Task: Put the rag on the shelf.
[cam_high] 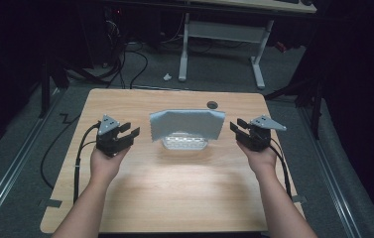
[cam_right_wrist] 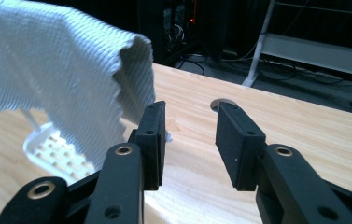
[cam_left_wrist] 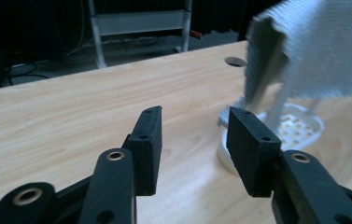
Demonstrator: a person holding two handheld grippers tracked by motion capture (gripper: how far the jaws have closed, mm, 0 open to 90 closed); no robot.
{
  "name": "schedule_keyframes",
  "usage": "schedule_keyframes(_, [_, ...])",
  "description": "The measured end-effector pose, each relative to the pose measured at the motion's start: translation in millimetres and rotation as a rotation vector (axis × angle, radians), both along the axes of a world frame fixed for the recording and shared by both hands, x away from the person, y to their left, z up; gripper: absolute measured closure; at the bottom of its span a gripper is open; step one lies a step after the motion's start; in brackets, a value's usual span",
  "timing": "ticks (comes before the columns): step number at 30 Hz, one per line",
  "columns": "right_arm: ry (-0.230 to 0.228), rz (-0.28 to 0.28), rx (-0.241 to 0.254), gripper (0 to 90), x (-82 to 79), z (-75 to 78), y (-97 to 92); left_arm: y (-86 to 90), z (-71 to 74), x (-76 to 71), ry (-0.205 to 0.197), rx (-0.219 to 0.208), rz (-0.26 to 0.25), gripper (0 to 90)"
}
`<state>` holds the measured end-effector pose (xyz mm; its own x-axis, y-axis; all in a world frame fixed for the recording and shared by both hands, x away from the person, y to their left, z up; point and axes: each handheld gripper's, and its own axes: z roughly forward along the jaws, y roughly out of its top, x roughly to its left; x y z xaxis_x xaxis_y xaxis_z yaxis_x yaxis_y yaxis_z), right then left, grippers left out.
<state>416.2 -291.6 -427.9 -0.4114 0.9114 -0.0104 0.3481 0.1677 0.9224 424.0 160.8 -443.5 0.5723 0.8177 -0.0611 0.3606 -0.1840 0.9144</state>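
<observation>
- Grey cloth [cam_high: 187, 124]: draped over white rack [cam_high: 184, 144], mid-bench [cam_high: 174, 183].
- Left claw [cam_high: 131, 131]: open, empty, left of cloth.
- Right claw [cam_high: 237, 126]: open, empty, right of cloth.

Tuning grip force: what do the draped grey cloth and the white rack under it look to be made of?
The light grey waffle-textured cloth looks like woven fabric, matte: a fine ribbed grid and a soft, wavy edge show in both gripper views. The white perforated rack beneath it looks like moulded plastic, smooth and faintly glossy, with a regular grid of holes; coated metal can't be ruled out.
</observation>
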Motion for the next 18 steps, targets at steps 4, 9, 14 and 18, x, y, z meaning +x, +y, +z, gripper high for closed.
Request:
schedule_keyframes(4, [-0.018,0.011,-0.015,60.0,-16.4,6.5,-0.1,2.9,-1.6,-18.0,-0.002,0.000,-0.018,52.9])
schedule_keyframes(9, [-0.023,0.021,-0.060,58.0,-34.7,7.8,5.5,3.1,-7.5,-36.4,0.010,0.002,-0.043,50.5])
schedule_keyframes(14, [-0.028,0.056,-0.072,53.4,-67.3,-0.2,17.4,-11.1,-26.7,-66.9,0.063,0.010,-0.122,48.2])
schedule_keyframes(18, [0.000,0.074,-0.080,50.0,-88.9,-15.4,28.0,-33.7,-43.2,-90.3,0.117,0.062,-0.197,46.2])
